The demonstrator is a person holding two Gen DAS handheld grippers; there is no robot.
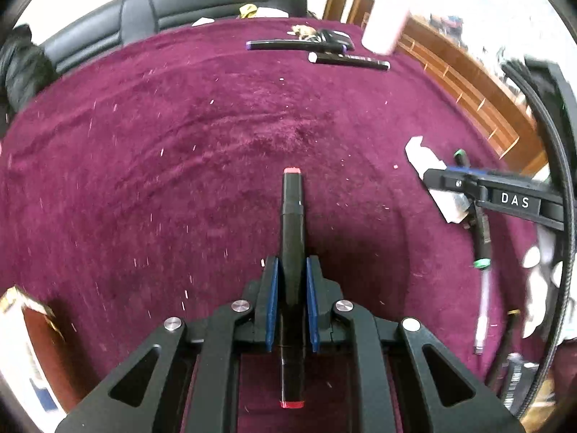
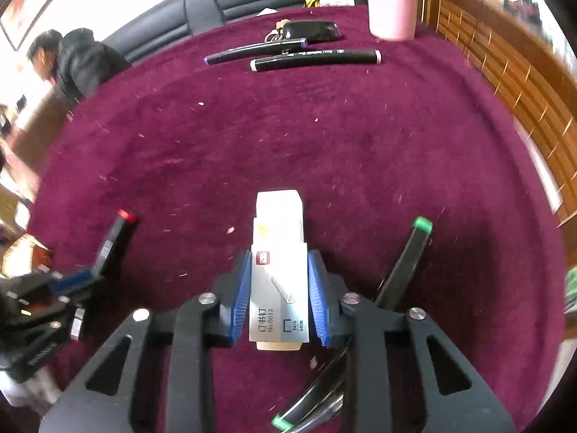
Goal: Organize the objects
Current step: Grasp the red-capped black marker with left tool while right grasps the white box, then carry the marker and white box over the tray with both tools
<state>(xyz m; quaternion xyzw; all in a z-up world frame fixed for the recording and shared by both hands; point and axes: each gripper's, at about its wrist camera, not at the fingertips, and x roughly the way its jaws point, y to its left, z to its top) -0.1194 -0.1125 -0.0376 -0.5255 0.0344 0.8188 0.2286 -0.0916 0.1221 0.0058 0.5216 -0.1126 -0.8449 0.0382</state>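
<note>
Left gripper (image 1: 292, 301) is clenched on a slim black marker w/ red end caps (image 1: 293, 252), blue ribbed pads squeezing the barrel mid-length, marker lying along the fingers over the plush maroon cloth (image 1: 180, 144).

Right gripper (image 2: 278, 296) grasps a small rectangular staple box (image 2: 277, 270), glossy grey-white card w/ a cream inner tray poking out the far end; pads press both long sides.

A green-capped black marker (image 2: 407, 259) lies just right of the box on the cloth.

Far side: two more black markers (image 2: 313, 59), a shiny black pouch (image 2: 312, 30), and a smooth pink cylinder (image 2: 393, 3) at far right.
</note>
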